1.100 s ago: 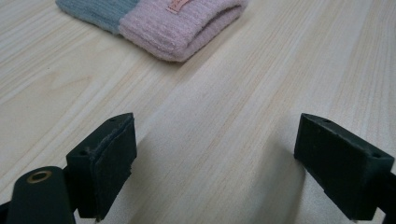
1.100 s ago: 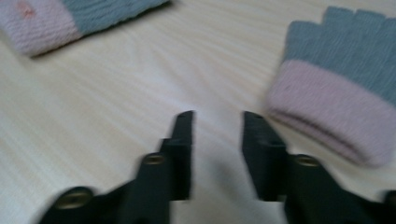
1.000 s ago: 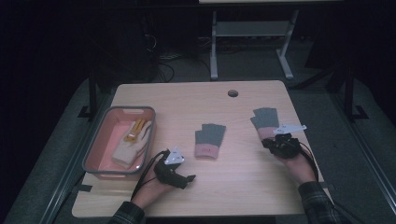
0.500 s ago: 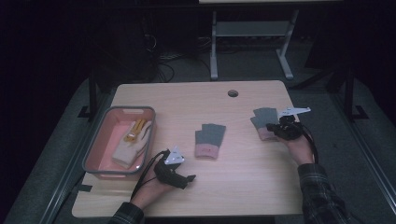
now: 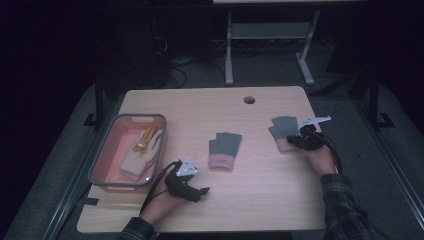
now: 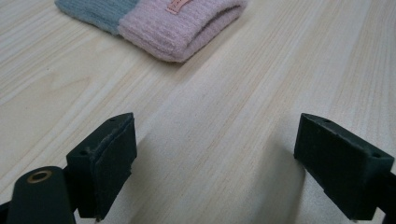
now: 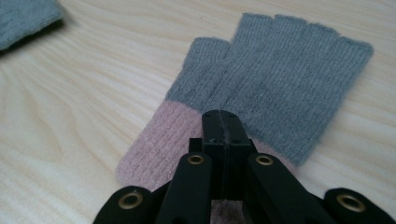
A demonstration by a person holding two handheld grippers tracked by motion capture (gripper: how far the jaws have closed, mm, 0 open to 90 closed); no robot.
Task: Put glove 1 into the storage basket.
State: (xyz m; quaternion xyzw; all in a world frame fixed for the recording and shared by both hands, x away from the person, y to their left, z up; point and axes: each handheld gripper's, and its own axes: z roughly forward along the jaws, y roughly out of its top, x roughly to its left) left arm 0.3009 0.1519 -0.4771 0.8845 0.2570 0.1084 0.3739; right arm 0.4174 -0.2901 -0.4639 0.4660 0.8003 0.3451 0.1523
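Right tool (image 7: 219, 122): my jaws are clenched tight together, pad against pad, with the tips lying over the pink cuff of the right-hand glove (image 7: 275, 88). I cannot tell whether any knit is pinched between them.
Right-hand glove: grey fingerless knit with a pink cuff, flat on the desk (image 5: 260, 165), fingers pointing away from me. It lies well to the right of the middle glove (image 5: 225, 150), just beyond my right hand (image 5: 320, 159).
Left tool (image 6: 224, 168): released, jaws standing wide apart with bare desk between them. It sits low over the wood, near and in front-left of the middle glove, with its tips aimed toward that glove's cuff.
Middle glove: same grey and pink make, flat on the desk, pink cuff toward me with a small tag on it. Nothing touches it.
Pink tray (image 5: 102, 162): well to the left of the middle glove, at the desk's left edge, just beside my left hand (image 5: 162, 200).
Tray contents: a cream glove (image 5: 137, 161) with a yellow-orange one (image 5: 145, 140) lying behind it.
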